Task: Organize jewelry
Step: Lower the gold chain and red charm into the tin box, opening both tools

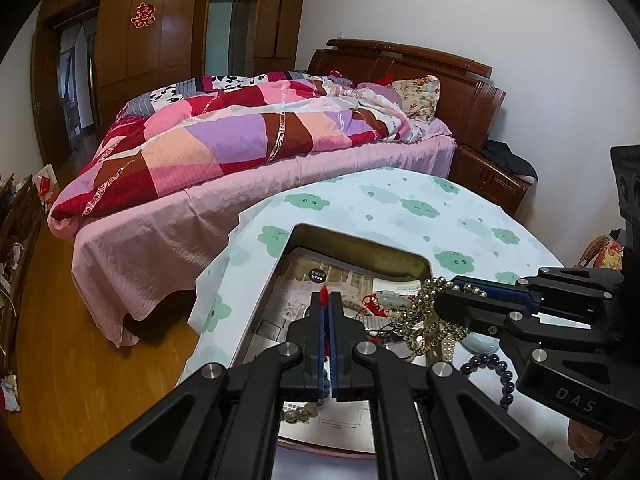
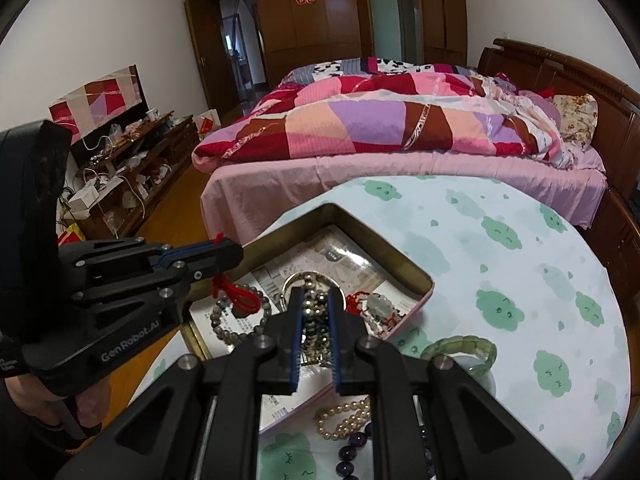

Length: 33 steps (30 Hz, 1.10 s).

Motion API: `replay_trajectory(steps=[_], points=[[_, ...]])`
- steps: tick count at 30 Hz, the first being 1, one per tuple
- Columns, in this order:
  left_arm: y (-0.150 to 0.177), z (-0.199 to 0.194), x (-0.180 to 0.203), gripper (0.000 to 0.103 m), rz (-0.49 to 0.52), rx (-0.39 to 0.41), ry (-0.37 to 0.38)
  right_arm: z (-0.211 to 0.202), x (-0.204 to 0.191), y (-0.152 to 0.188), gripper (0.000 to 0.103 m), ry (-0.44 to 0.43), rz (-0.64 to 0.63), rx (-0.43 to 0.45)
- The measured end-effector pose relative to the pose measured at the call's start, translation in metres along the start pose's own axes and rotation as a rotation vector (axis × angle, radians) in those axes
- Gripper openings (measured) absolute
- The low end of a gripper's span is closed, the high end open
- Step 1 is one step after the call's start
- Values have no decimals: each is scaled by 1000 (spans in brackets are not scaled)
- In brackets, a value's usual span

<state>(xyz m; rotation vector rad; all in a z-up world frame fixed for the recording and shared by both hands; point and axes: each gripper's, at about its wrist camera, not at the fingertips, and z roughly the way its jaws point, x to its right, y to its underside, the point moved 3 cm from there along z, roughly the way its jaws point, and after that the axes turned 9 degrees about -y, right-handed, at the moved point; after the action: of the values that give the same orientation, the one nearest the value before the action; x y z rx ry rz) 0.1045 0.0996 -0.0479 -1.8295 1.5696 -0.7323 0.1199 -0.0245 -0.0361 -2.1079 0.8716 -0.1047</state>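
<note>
Round table [image 2: 500, 240], white cloth with green clouds, beside bed [image 2: 400, 128] in wood-panelled bedroom. Tin box [image 2: 416, 276] on table holds jewelry. Left gripper [image 1: 327, 300] clamps red cord [image 2: 236, 294]; right gripper [image 2: 316, 304] pinches brass bead strand [image 1: 424, 308] over box.

White walls [image 2: 120, 20], a dark wooden wardrobe [image 2: 332, 12], a wooden-framed bed [image 1: 440, 76] under a patchwork quilt [image 2: 380, 120], wood floor [image 1: 80, 340].

A domestic bedroom was observed. A wooden-framed bed [image 2: 560, 76] covered with a patchwork quilt in pink, red and purple [image 2: 400, 120], dark wooden wardrobes [image 2: 332, 12] and a cluttered low wooden cabinet [image 2: 140, 160] were noted.
</note>
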Motion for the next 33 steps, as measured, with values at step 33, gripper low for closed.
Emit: replay_trajectory(steps=[33], points=[[19, 21, 6, 36, 29, -56, -7, 30, 12, 28, 52, -8, 72, -68]])
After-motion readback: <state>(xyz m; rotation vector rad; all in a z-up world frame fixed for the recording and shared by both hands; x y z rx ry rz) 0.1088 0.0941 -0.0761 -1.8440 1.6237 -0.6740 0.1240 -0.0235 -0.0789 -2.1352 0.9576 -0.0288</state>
